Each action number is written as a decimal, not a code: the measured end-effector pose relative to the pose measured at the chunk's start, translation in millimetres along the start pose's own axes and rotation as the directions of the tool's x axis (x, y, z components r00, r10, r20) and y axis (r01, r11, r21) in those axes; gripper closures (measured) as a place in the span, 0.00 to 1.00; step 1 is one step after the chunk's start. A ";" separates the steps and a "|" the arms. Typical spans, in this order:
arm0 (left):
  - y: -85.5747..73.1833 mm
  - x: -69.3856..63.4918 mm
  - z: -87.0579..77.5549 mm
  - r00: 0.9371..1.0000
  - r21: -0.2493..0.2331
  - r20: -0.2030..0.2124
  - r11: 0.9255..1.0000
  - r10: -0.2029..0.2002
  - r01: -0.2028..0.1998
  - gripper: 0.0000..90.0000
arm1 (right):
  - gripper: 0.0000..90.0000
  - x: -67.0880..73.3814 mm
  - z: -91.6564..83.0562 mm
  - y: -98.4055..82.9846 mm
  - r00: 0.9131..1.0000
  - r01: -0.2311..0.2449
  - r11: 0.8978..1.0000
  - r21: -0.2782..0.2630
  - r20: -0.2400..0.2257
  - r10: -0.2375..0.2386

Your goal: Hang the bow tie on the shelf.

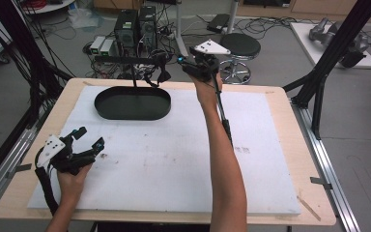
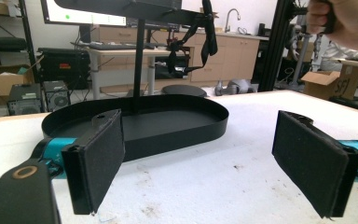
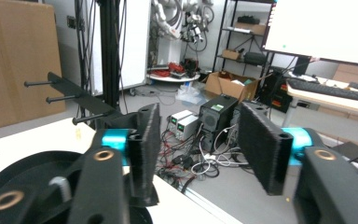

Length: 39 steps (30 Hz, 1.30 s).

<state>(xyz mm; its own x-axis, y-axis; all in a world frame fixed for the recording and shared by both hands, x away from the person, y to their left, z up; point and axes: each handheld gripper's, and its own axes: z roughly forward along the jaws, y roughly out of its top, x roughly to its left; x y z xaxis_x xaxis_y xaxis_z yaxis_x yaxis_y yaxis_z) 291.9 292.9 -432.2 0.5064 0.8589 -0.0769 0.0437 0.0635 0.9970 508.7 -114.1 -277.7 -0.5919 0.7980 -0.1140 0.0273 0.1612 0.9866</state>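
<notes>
the black oval tray (image 1: 132, 103) sat on the white sheet (image 1: 174, 159) covering the surface (image 1: 290, 145), toward its far left part, and it served as the base of a stand: a thin black post (image 1: 134, 77) rose from the tray's back edge and carried a black crossbar (image 1: 125, 59) above it. a black strap (image 1: 162, 72) hung from the right end of that crossbar, over the tray's far right rim; in the left gripper view the same strap (image 2: 200, 44) dangled above the tray (image 2: 168, 126).

the right gripper (image 1: 193, 65) was held up in the air just right of the strap and beyond the tray's right end, the arm stretched forward across the sheet. in the right gripper view its pads (image 3: 261, 144) stood partly apart with nothing between them, the tray (image 3: 23, 177) lying low to the side and the crossbar's pegs (image 3: 42, 84) above it.

the left gripper (image 1: 88, 140) rested low over the sheet, well to the near left of the tray. its jaws were spread wide, and in the left gripper view its pads (image 2: 100, 158) framed the tray from a distance, gripping nothing.
</notes>
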 end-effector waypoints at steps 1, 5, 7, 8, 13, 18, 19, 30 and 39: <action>-0.1 0.0 0.1 1.000 -0.001 0.000 1.000 0.000 0.000 0.19 | 0.51 -2.7 -4.4 0.4 1.000 -0.002 1.000 -0.005 0.004 0.002; -0.2 -0.7 0.6 1.000 -0.005 0.003 1.000 -0.001 0.001 0.19 | 0.48 -13.0 -20.5 -0.2 1.000 -0.008 1.000 -0.021 0.021 0.008; -0.2 -0.3 0.4 1.000 -0.003 0.001 1.000 0.001 -0.001 0.19 | 0.46 -18.2 -28.8 -1.4 1.000 -0.008 0.999 -0.031 0.026 0.009; -0.2 -0.2 0.4 1.000 -0.003 0.000 1.000 0.001 -0.001 0.19 | 0.44 -20.6 -33.3 -1.8 0.999 -0.011 1.000 -0.029 0.035 0.012; -0.2 -0.5 0.5 1.000 -0.001 0.001 1.000 0.002 -0.002 0.19 | 0.38 -31.2 -54.2 0.7 0.999 -0.020 1.000 -0.021 0.048 0.021; -0.2 -0.6 0.4 1.000 0.003 0.001 1.000 0.003 -0.003 0.19 | 0.35 -35.5 -75.6 4.5 0.997 -0.016 0.998 -0.055 0.070 0.020; -0.2 -0.7 0.4 1.000 0.004 0.001 1.000 0.004 -0.004 0.19 | 0.34 -36.4 -79.6 4.4 0.997 -0.016 0.998 -0.060 0.073 0.020; -0.3 -1.0 1.0 1.000 0.005 0.002 1.000 0.007 -0.007 0.19 | 0.27 -43.4 -127.8 3.1 0.996 0.003 0.995 -0.100 0.092 0.006; -0.5 -1.7 1.2 1.000 0.009 -0.003 1.000 0.010 -0.010 0.19 | 0.25 -44.4 -171.4 -5.8 0.996 0.051 0.994 -0.094 0.082 -0.043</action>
<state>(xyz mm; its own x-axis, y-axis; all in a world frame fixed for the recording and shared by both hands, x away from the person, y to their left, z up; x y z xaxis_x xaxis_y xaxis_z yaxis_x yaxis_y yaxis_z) 292.1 290.8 -432.6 0.5046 0.8608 -0.0670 0.0465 0.0504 0.9976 396.7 -250.0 -258.2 -0.5244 0.8352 -0.1656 -0.0787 0.1461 0.9861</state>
